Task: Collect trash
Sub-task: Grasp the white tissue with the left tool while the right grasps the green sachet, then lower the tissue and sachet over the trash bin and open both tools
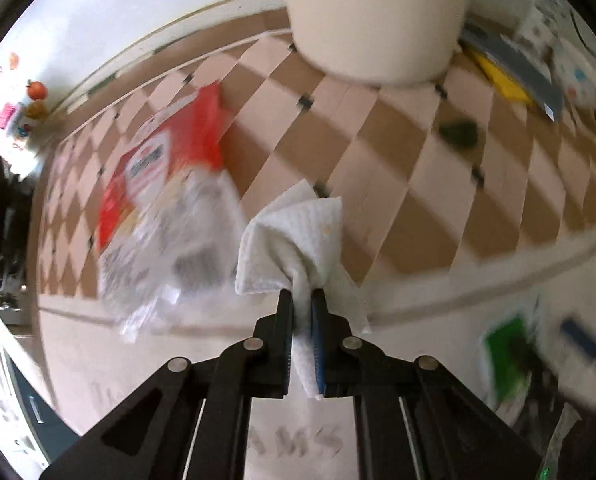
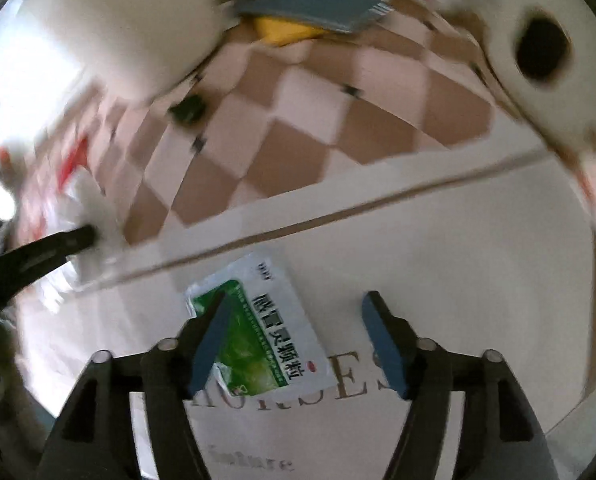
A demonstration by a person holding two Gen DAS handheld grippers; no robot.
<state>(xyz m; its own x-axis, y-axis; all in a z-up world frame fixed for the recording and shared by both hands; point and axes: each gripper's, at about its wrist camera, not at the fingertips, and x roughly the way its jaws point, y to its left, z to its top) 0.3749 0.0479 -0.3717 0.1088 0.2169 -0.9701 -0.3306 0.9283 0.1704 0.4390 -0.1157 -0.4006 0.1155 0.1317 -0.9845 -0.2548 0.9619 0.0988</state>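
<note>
The left gripper (image 1: 302,294) is clenched on a crumpled white paper towel (image 1: 294,240), which bunches out above the fingertips and trails down between the blue pads. Just left of it lies a blurred clear plastic wrapper with a red and white label (image 1: 166,200); its print is too smeared to read. Both are over a brown and pink checkered mat (image 1: 397,184), near the mat's near edge. A white cylindrical bin (image 1: 377,20) stands at the mat's far edge, and a small dark green scrap (image 1: 459,133) lies on the mat to the right.

The right gripper (image 2: 298,300) stands released, its blue pads wide apart and touching nothing. Between and below them a green and white foil sachet (image 2: 262,328) printed with Chinese characters lies flat on a white sheet (image 2: 437,260) beside the mat's near edge. Faint serif letters on the sheet, partly covered, cannot be read whole.
</note>
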